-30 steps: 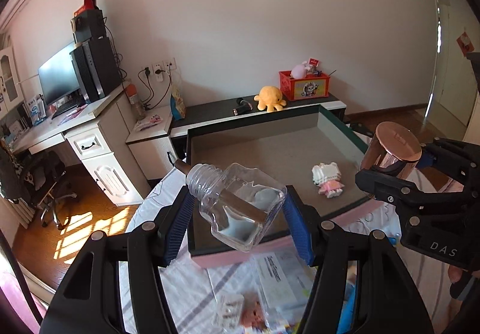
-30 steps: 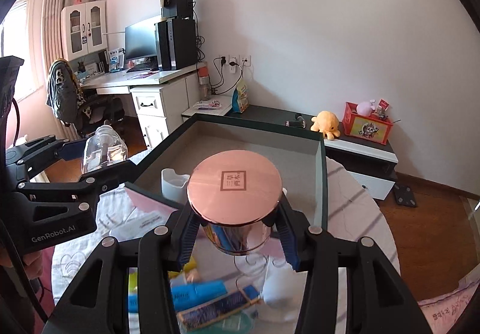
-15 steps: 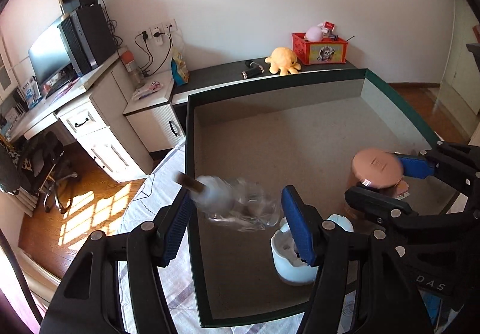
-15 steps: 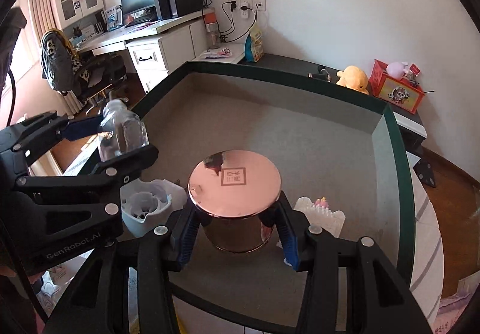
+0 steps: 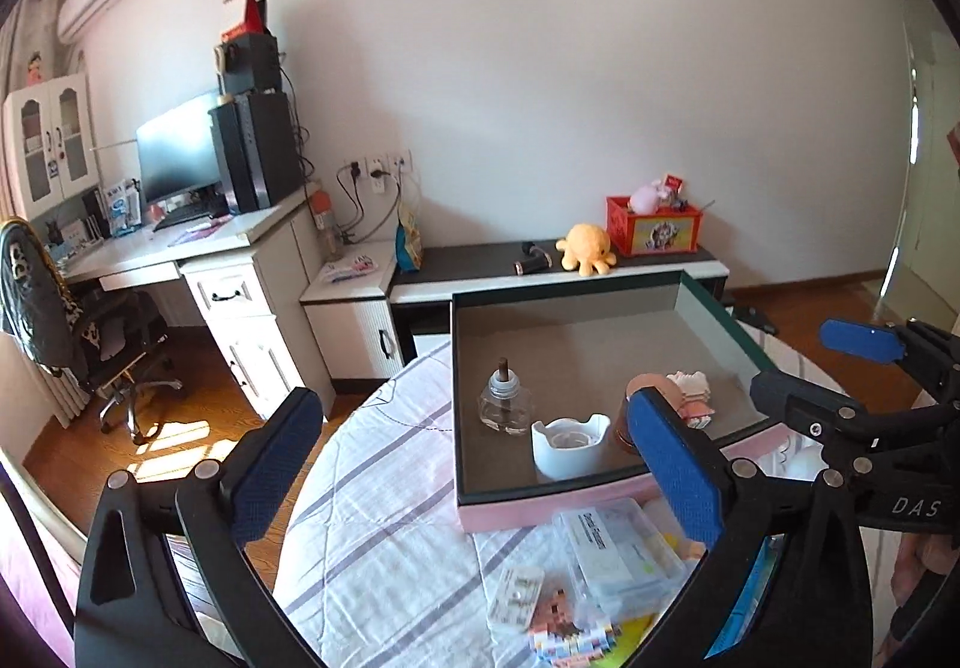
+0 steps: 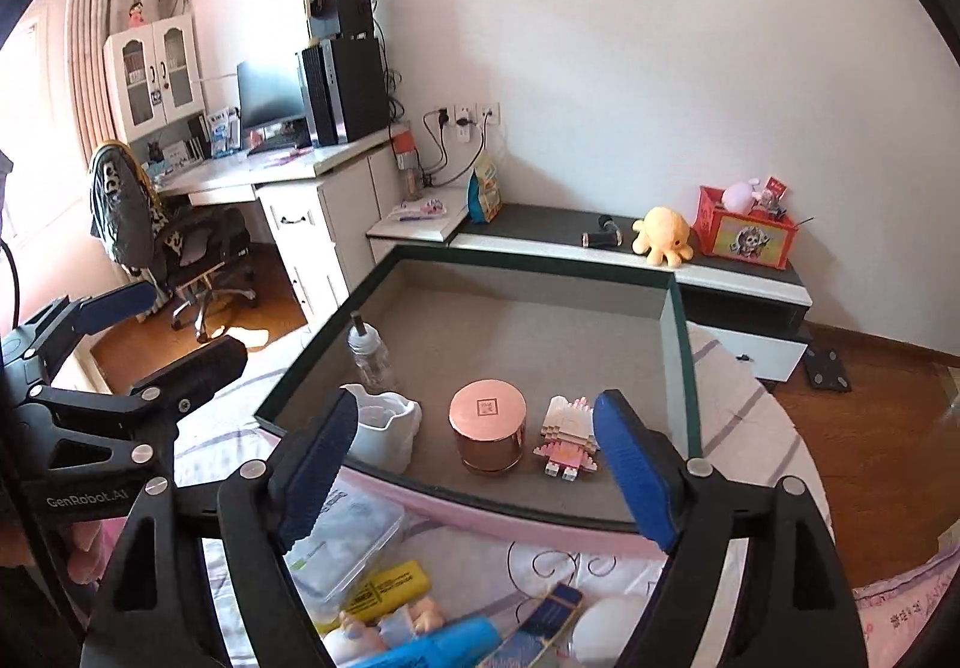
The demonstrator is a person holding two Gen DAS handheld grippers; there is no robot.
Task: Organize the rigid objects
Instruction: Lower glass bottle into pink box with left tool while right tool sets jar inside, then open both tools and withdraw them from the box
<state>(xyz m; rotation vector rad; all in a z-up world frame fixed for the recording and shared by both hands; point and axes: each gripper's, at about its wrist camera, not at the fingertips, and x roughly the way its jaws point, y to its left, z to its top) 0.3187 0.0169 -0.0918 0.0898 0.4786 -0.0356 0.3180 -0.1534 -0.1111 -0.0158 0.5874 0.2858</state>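
Note:
A green-rimmed box (image 5: 600, 287) lies on the bed. In it a clear glass bottle (image 5: 504, 407) stands upright at the left, free of my left gripper (image 5: 471, 410), whose jaws are opening wide with nothing held. A copper-lidded jar (image 6: 487, 425) stands near the box's front edge. My right gripper (image 6: 477, 404) is drawn back from it, jaws opening and not touching it. A white holder (image 6: 384, 428) stands left of the jar and a pink-and-white block figure (image 6: 567, 437) right of it. The left finger partly hides the jar (image 5: 630, 416).
A clear plastic case (image 5: 624, 554), a block toy (image 5: 570, 632), a yellow packet (image 6: 384, 590) and a blue item (image 6: 438, 647) lie on the striped sheet (image 5: 372, 518) in front of the box. A desk (image 5: 180, 248) and low cabinet stand beyond.
The left gripper set the bottle down in the box and the right set down the jar. Both opened and drew back toward me.

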